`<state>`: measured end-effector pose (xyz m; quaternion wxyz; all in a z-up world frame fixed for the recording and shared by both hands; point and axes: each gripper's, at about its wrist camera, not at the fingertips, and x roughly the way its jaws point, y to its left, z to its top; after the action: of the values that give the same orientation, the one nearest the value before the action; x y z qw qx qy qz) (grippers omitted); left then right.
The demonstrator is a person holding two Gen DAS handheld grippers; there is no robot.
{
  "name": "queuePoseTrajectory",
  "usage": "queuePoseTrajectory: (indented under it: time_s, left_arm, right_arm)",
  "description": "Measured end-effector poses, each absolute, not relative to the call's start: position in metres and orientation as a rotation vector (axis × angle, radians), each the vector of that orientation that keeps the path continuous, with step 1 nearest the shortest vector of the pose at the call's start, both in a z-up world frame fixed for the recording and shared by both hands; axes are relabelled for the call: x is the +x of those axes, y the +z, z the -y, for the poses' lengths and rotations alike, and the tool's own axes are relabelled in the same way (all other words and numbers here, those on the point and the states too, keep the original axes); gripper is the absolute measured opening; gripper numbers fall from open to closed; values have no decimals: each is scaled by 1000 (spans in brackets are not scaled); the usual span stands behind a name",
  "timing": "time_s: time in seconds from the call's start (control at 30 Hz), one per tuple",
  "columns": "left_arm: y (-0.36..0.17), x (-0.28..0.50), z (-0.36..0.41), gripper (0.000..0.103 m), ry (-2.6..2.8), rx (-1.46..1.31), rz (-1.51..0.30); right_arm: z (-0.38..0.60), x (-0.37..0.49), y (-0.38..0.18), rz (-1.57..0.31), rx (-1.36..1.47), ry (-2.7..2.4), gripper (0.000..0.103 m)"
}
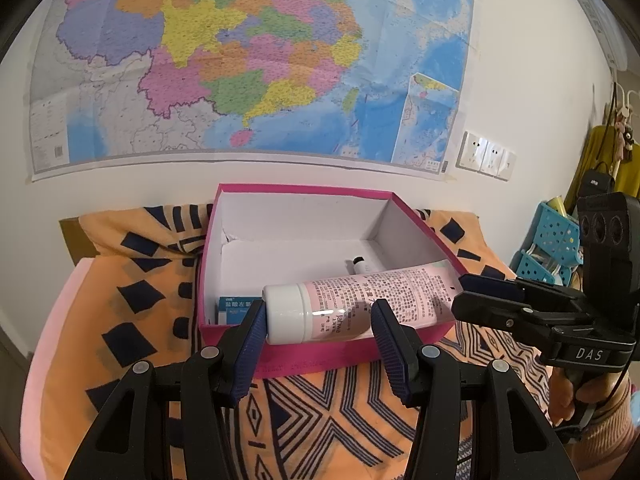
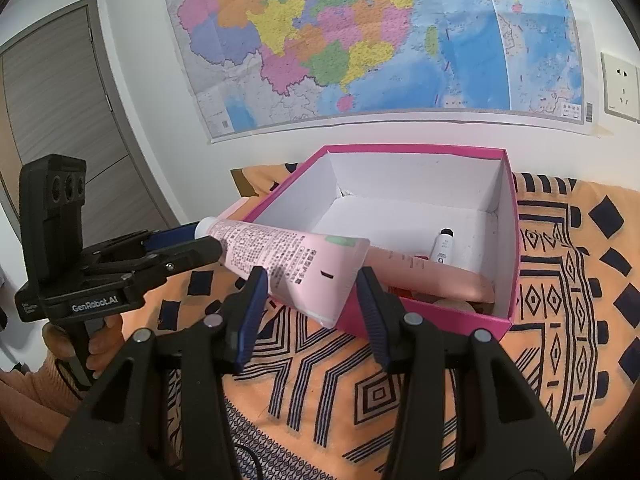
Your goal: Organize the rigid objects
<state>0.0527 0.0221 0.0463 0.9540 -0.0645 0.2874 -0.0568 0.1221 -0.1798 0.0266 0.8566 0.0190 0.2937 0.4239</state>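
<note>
Pink tube (image 1: 372, 300) spans the box rim (image 1: 320, 356); my left gripper (image 1: 318, 320) clasps its cap end, my right gripper (image 2: 310, 296) its crimped tail.

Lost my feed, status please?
Left gripper shut on pink tube cap end, right gripper on crimp end. Tube over pink box rim. Nothing blocking.

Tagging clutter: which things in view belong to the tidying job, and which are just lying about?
Job: pink tube, held at both ends by left gripper and right gripper; magenta box; small white tube and blue carton inside it.
Lying about: wall map, wall sockets, blue baskets, door.
</note>
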Motion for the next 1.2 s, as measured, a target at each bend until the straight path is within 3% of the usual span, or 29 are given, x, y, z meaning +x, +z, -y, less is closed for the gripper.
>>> queuePoseTrajectory:
  time_s: [1.2]
  left_arm:
    - [46, 71, -29, 53, -105, -137, -585]
  right_arm:
    - [173, 137, 32, -612, 33, 890, 49]
